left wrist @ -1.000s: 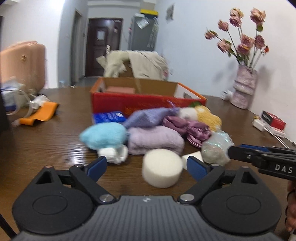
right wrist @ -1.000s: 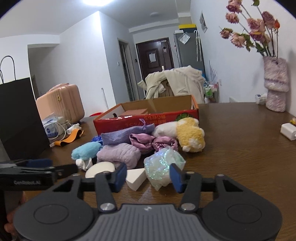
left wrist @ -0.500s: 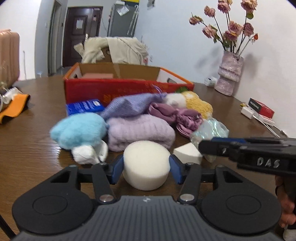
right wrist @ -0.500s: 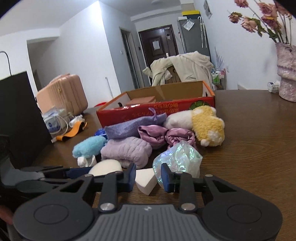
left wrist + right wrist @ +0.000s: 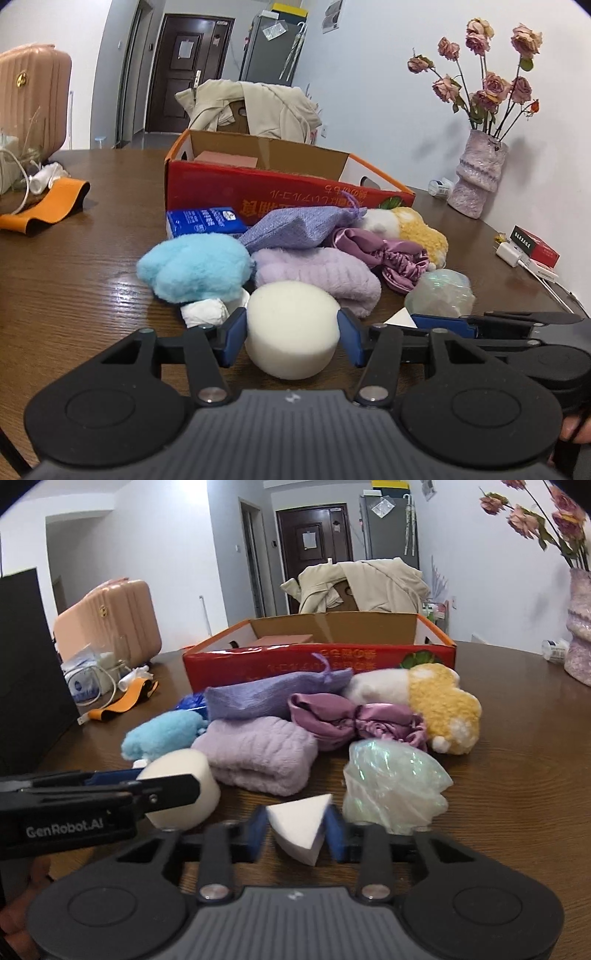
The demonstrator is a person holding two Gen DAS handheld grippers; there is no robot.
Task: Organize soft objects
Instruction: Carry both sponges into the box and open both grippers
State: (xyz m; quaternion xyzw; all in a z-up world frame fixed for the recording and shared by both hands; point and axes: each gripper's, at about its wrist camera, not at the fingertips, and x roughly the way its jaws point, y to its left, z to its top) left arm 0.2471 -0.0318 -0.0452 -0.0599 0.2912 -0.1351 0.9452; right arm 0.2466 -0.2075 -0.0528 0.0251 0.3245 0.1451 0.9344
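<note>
Left wrist view, red cardboard box (image 5: 280, 192) holding pink block (image 5: 226, 161), left claw (image 5: 292, 334) clamping round sponge (image 5: 291, 328), right claw (image 5: 295, 830) clamping wedge sponge (image 5: 301, 825).

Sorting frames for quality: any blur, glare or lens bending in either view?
Left wrist view: sharp; window glare on the table; walls and door bow from the fisheye. Right wrist view: blue fingers around the wedge sponge look motion-blurred; a ceiling light blows out the top.

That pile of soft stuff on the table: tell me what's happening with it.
A person works two handheld grippers. The left gripper is clamped on the round white sponge; the right gripper grips the white wedge sponge. The other soft items still lie in front of the red cardboard box.
</note>
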